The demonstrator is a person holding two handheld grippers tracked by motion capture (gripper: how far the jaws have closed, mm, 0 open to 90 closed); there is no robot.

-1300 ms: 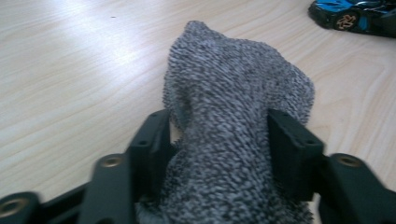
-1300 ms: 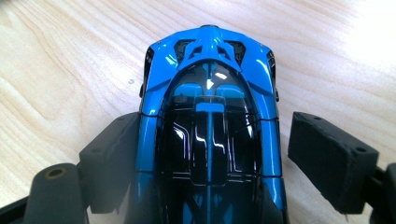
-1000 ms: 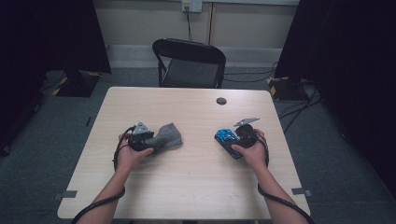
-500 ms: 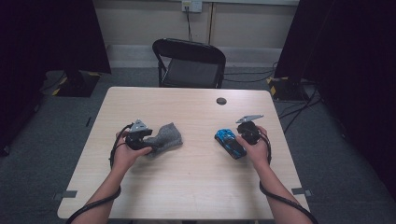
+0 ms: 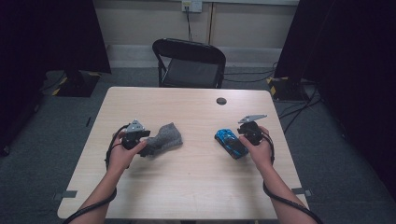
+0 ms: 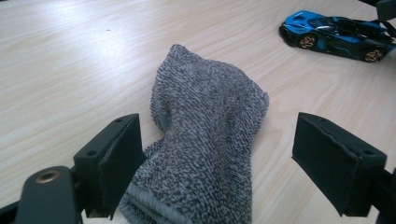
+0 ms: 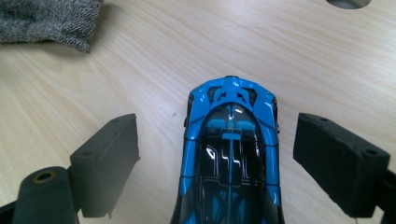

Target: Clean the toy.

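From above, the pale wooden worktop (image 5: 196,186) carries a grey sock (image 5: 163,138) left of centre and a blue toy car (image 5: 231,142) right of centre, well apart. The left claw (image 5: 148,140) sits at the sock's near-left end, with the sock stretching away from it up and to the right. The right claw (image 5: 239,135) is just beside the car, whose long axis runs diagonally across the worktop. A black folding chair (image 5: 189,63) stands beyond the far edge.

In the left gripper view, the left claw (image 6: 212,158) has just been opening and now stands spread; the sock (image 6: 208,135) lies between the jaws, its length running straight ahead, and neither pad presses it.

In the right gripper view, the right claw (image 7: 215,158) is spread too, straddling the car (image 7: 229,158), which points away along the jaws, with a gap on each side. I can read no brand or writing anywhere.
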